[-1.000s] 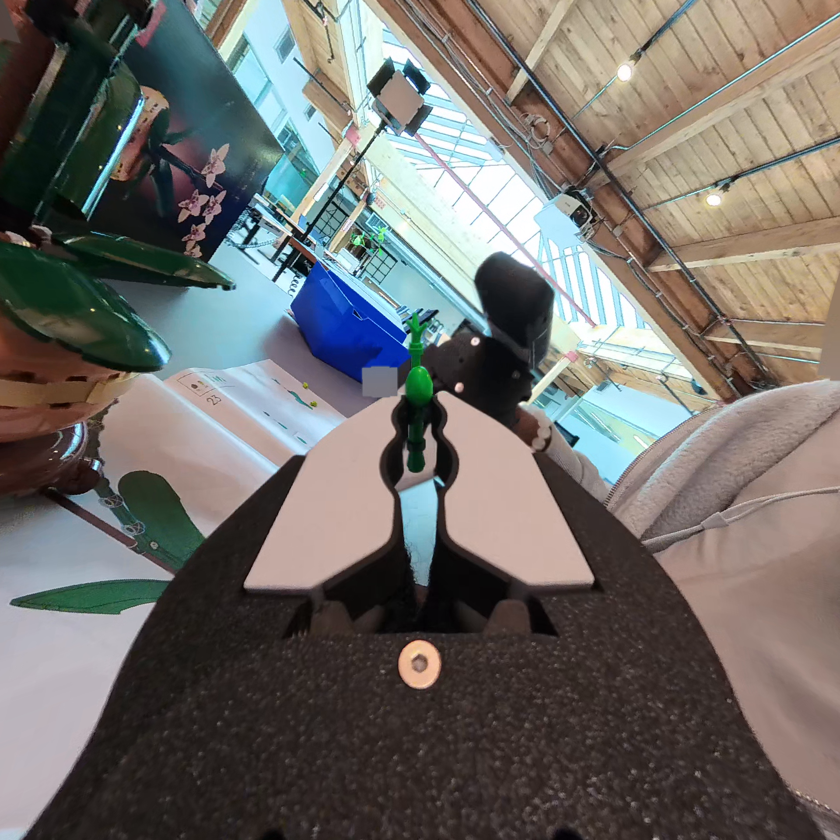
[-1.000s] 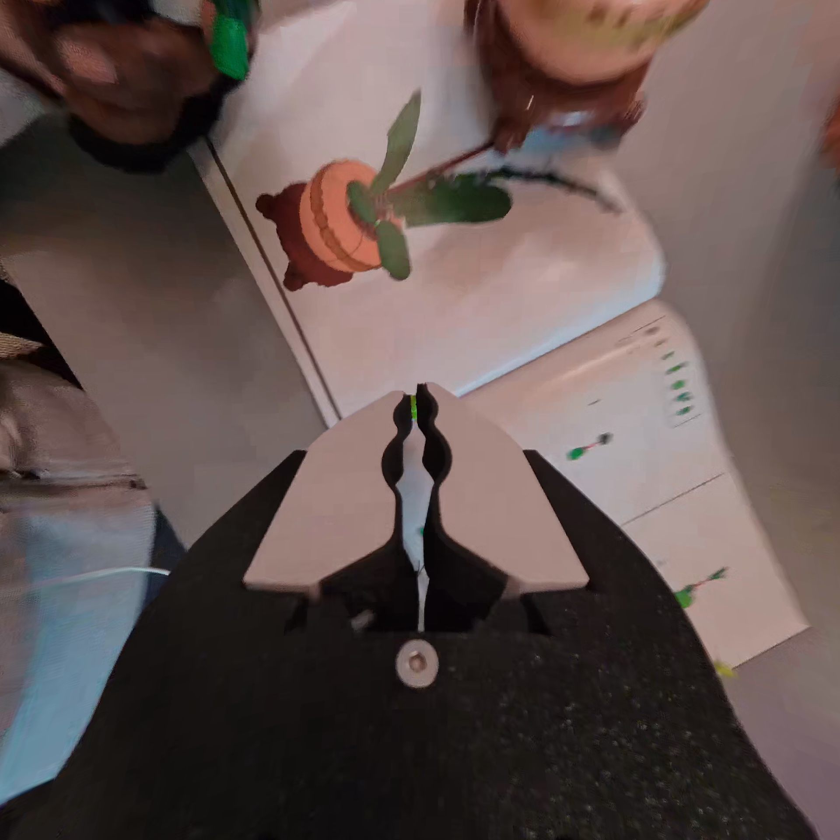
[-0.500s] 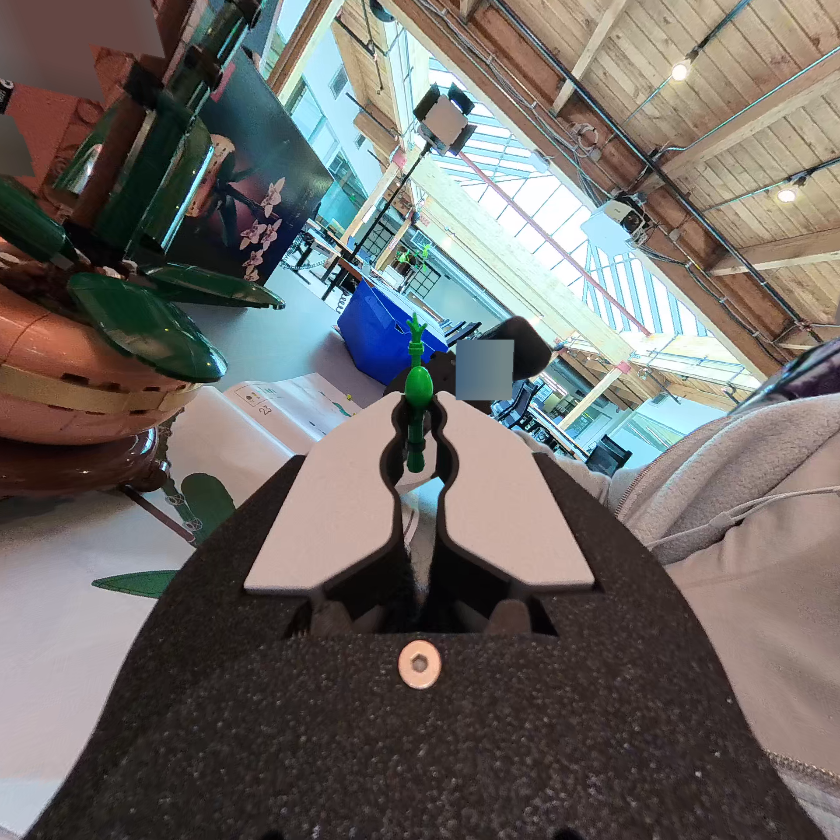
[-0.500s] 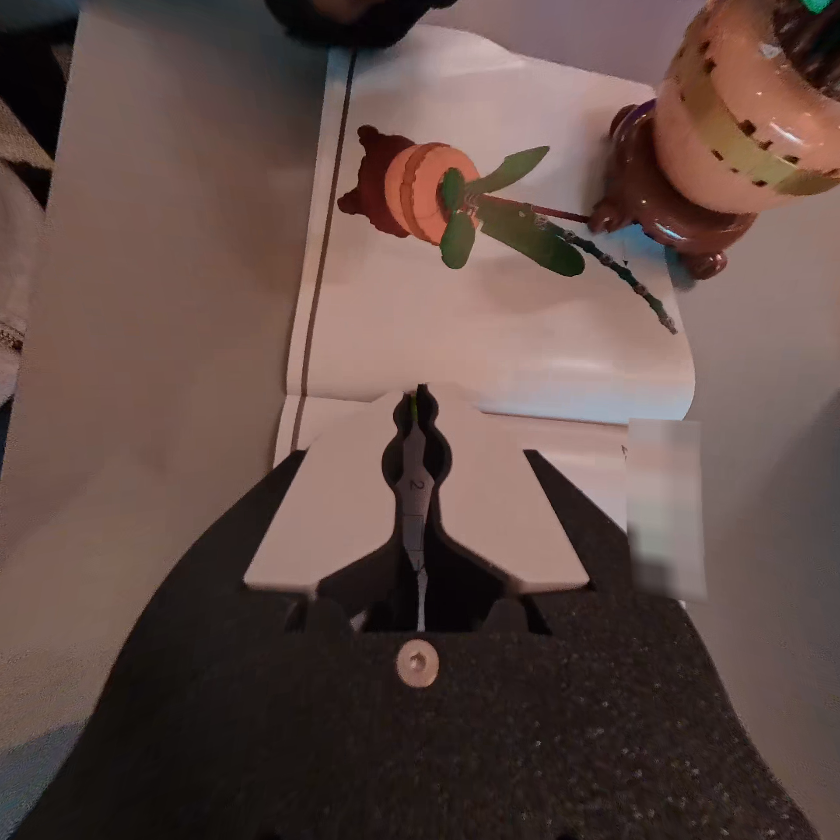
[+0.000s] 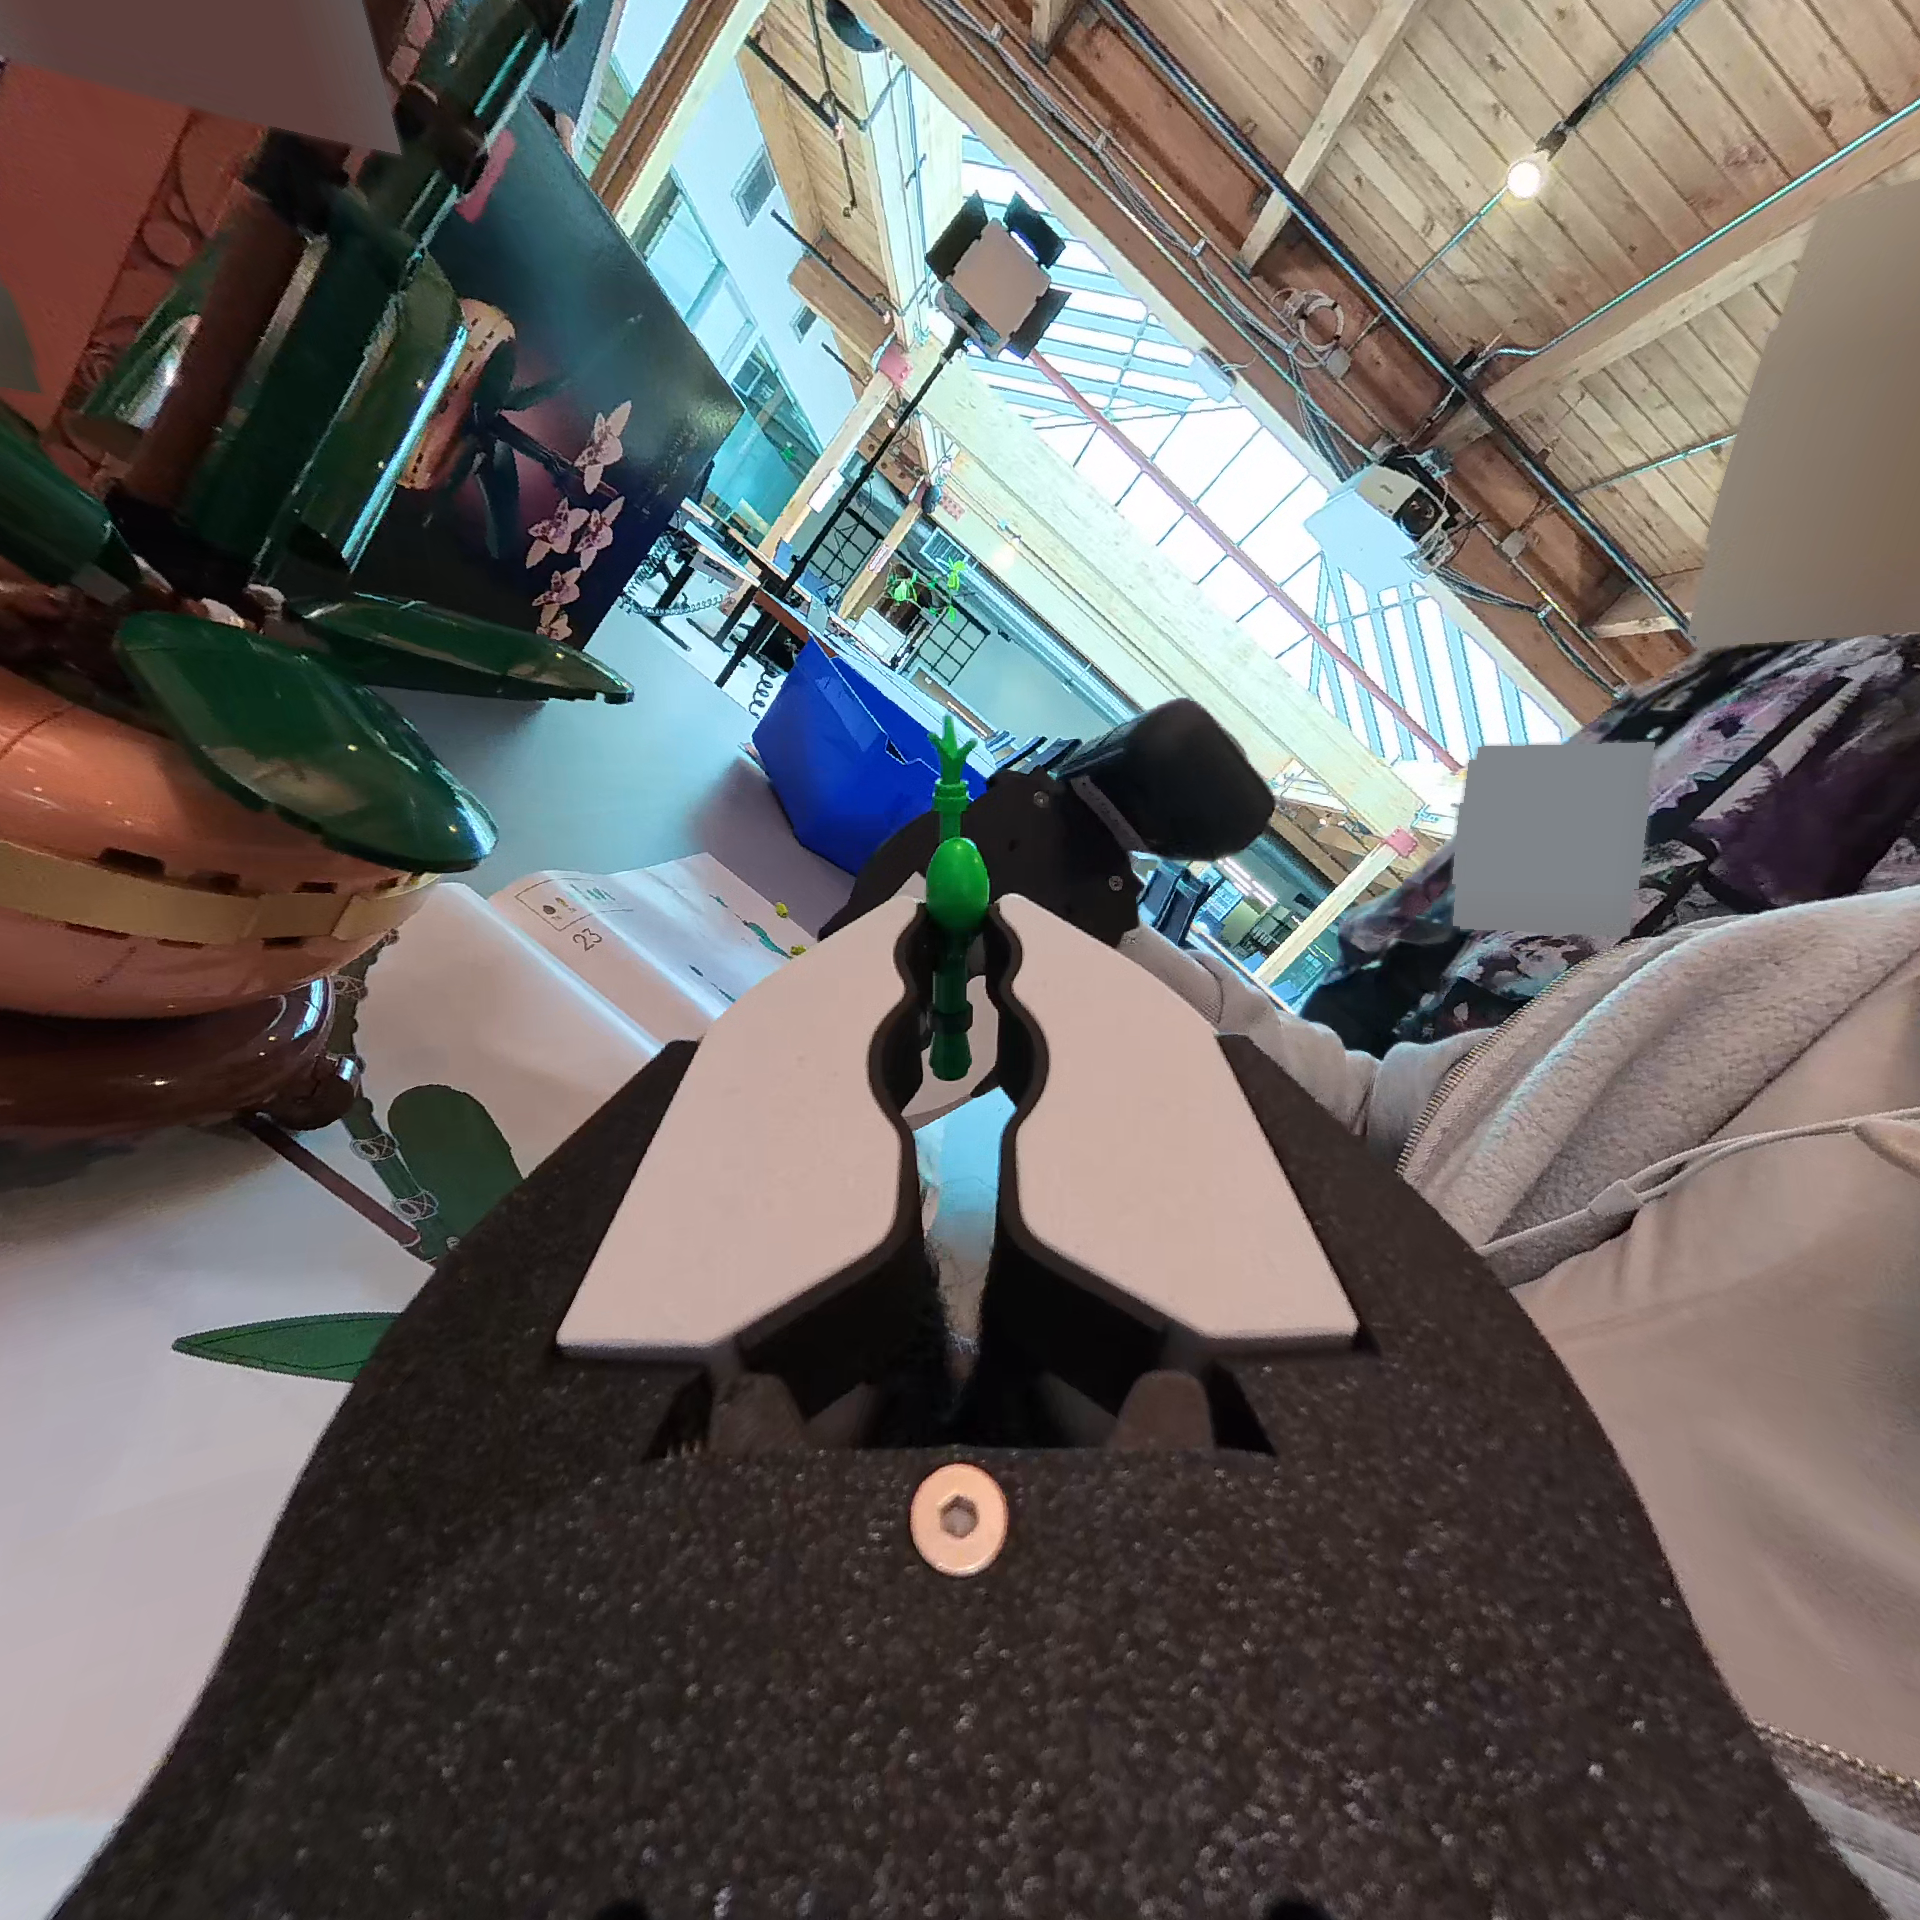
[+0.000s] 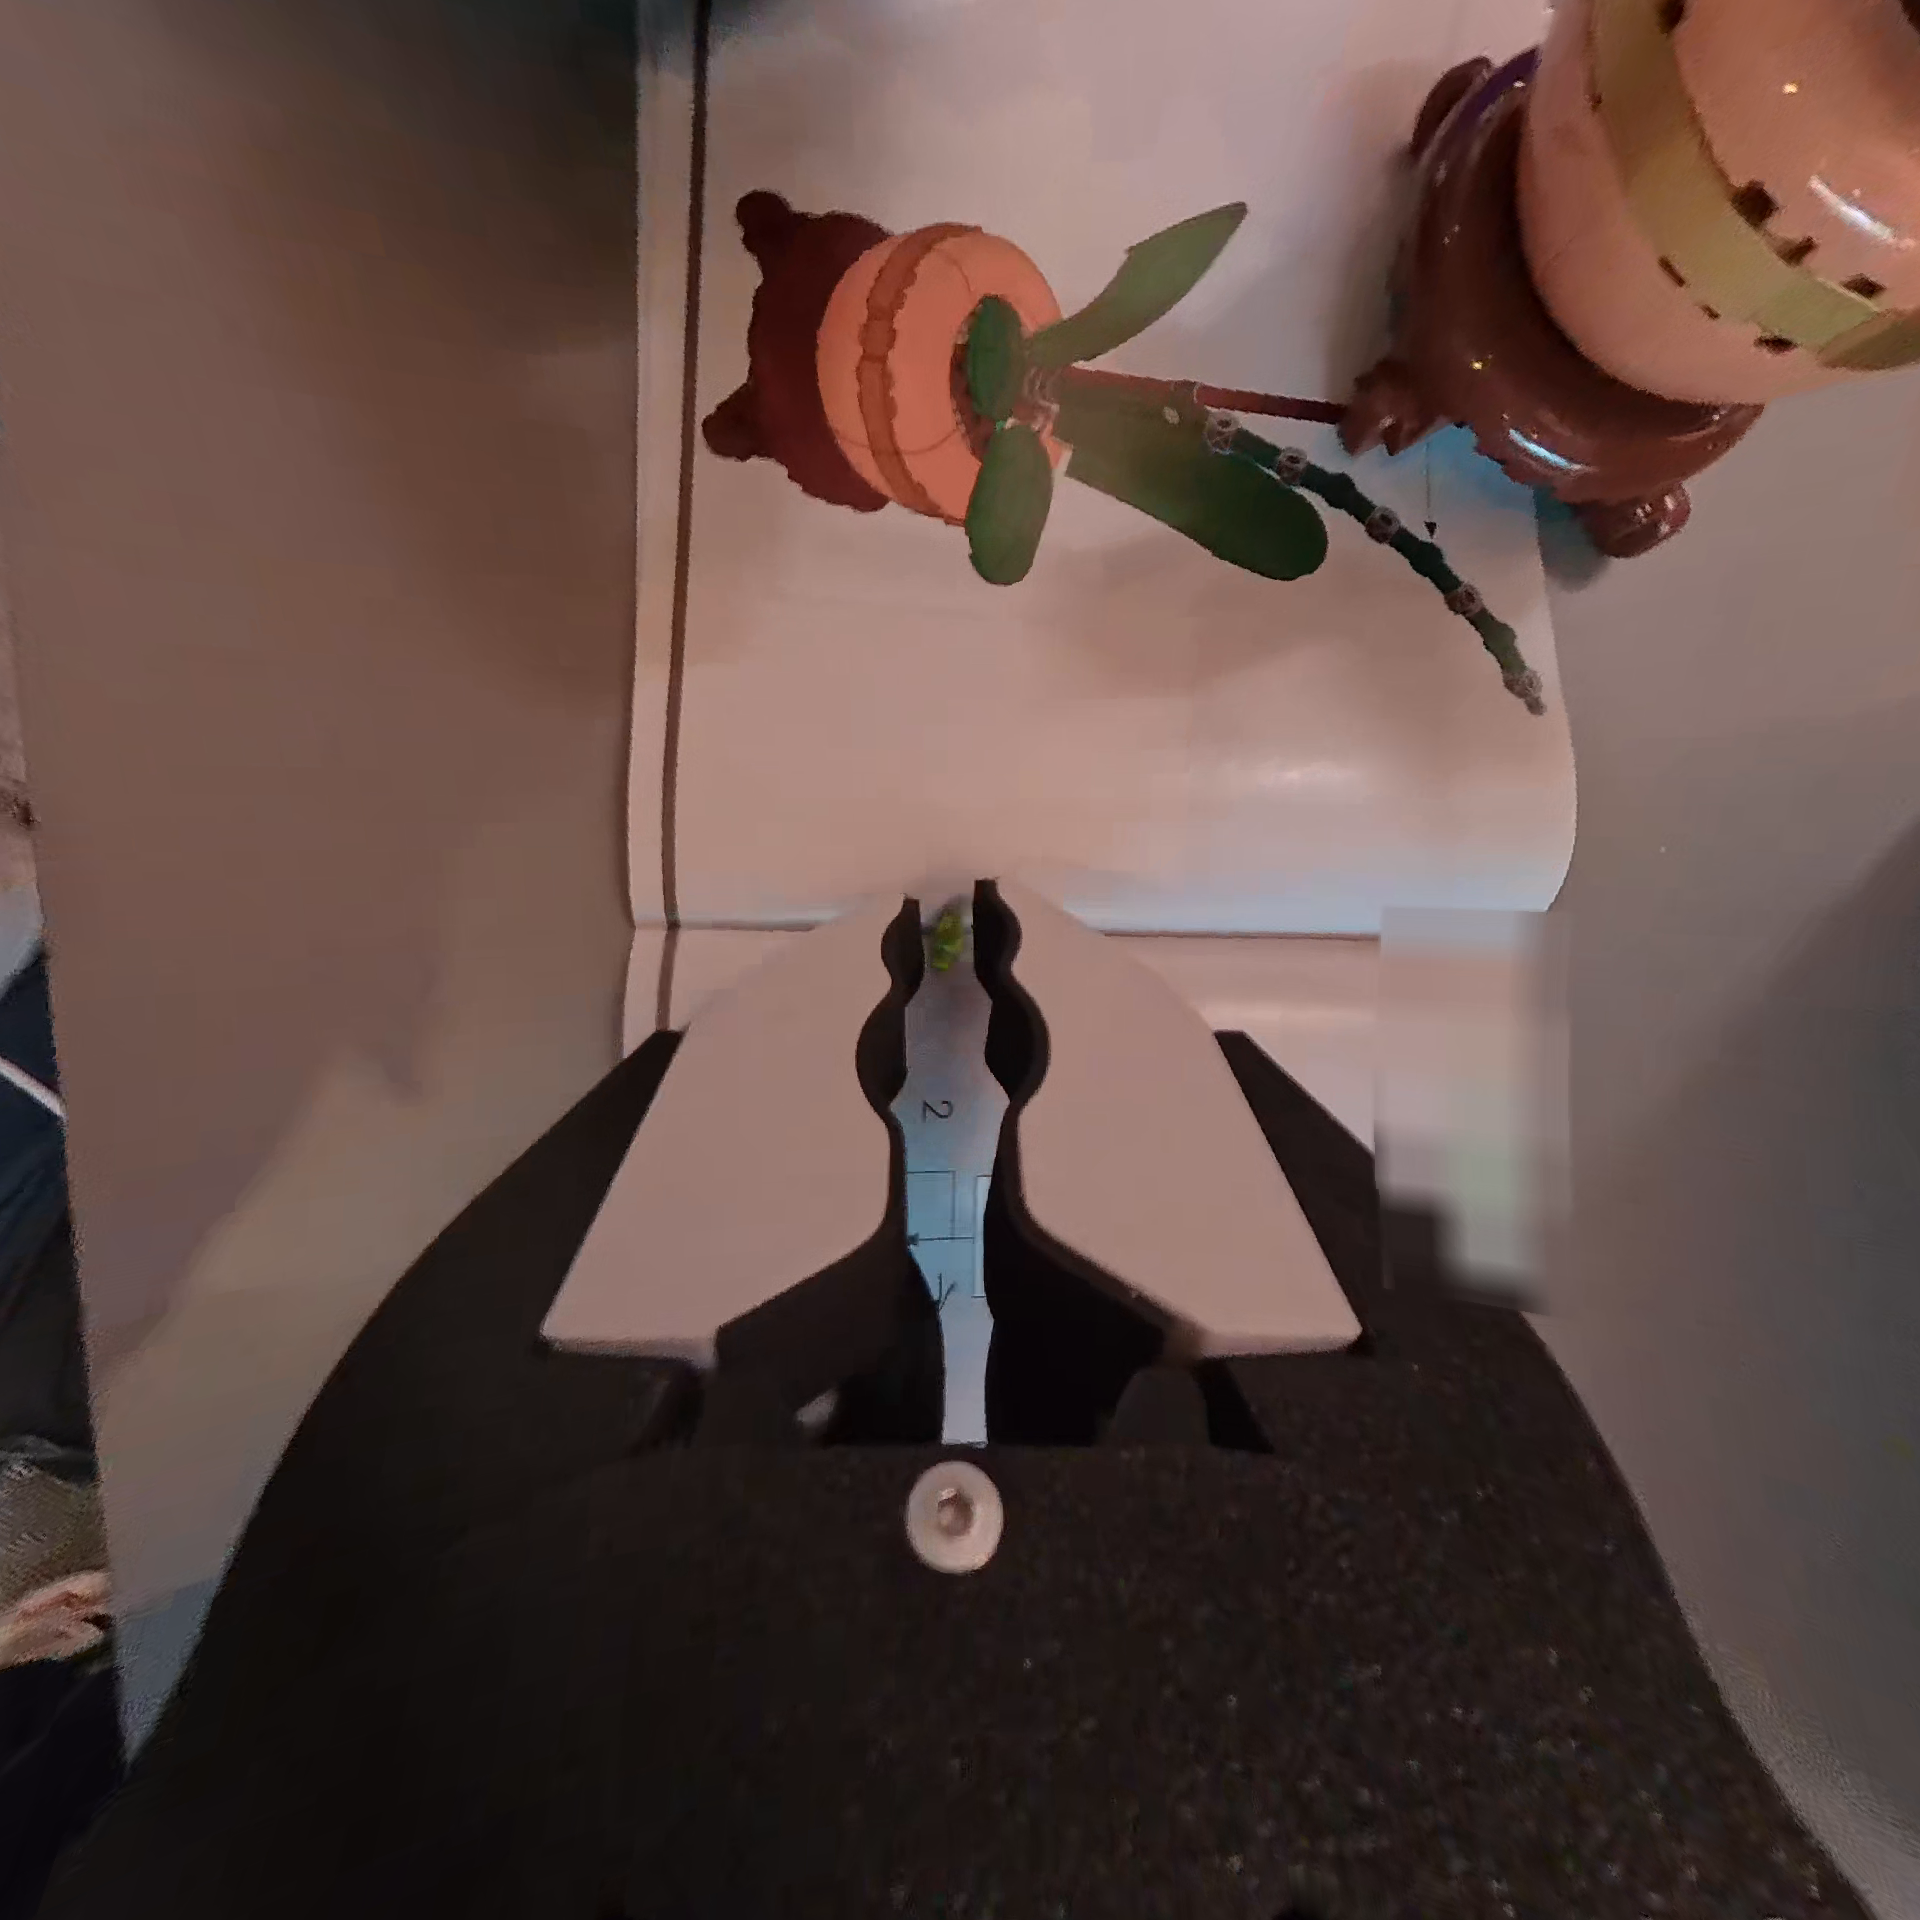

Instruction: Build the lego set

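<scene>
Clamping a green stem [image 5: 951, 925], left gripper [image 5: 954, 914] holds it upright, bud and forked tip past the fingertips. Right gripper [image 6: 948, 920], jaws nearly together, pinches a tiny lime piece [image 6: 945, 928] at the tips, above the open booklet [image 6: 1039, 748]. Pot [image 5: 156, 862] with leaves [image 5: 301, 738] is built, resting on the booklet's edge. Judged partway: stem unattached, no flowers visible.

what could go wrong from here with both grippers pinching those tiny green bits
1. The left gripper grips the green stem piece only near its fingertips, most of it standing free; pushing it against another part could tilt it or pop it out.
2. The small lime piece sits at the very tip of the right gripper above the instruction booklet; it might slip and drop.
</scene>
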A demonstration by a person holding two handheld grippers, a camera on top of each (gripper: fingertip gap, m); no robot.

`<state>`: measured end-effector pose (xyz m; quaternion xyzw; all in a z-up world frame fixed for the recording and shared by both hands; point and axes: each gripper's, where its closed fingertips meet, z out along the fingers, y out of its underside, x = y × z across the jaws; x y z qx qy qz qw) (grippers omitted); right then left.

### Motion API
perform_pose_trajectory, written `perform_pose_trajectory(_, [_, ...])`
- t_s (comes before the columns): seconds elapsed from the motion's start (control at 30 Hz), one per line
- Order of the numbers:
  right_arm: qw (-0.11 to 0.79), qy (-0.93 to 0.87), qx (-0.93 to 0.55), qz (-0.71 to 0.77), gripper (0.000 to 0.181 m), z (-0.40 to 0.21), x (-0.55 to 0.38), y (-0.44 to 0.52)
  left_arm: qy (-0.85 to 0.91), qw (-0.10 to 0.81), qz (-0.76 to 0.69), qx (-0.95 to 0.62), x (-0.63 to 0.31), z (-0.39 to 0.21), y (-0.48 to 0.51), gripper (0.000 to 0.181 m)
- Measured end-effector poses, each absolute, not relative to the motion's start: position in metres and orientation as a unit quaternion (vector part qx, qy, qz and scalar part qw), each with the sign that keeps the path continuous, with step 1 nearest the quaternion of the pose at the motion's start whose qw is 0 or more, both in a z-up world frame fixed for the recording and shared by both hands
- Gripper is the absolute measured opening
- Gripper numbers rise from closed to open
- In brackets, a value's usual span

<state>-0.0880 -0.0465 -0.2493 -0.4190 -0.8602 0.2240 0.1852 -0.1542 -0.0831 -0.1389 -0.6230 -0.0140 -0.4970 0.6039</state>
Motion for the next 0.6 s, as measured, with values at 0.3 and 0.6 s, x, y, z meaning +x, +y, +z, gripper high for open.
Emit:
perform_pose_trajectory(0.3, [0.125, -0.759, -0.610, 0.190, 0.008, -0.240, -0.077, -0.044, -0.015, 0.601, -0.509, -0.615, -0.153, -0.137, -0.084, 0.008])
perform_pose_trajectory(0.6, [0.100, -0.777, -0.615, 0.092, 0.008, -0.247, -0.083, -0.039, -0.013, 0.598, -0.515, -0.614, -0.152, -0.137, -0.085, 0.008])
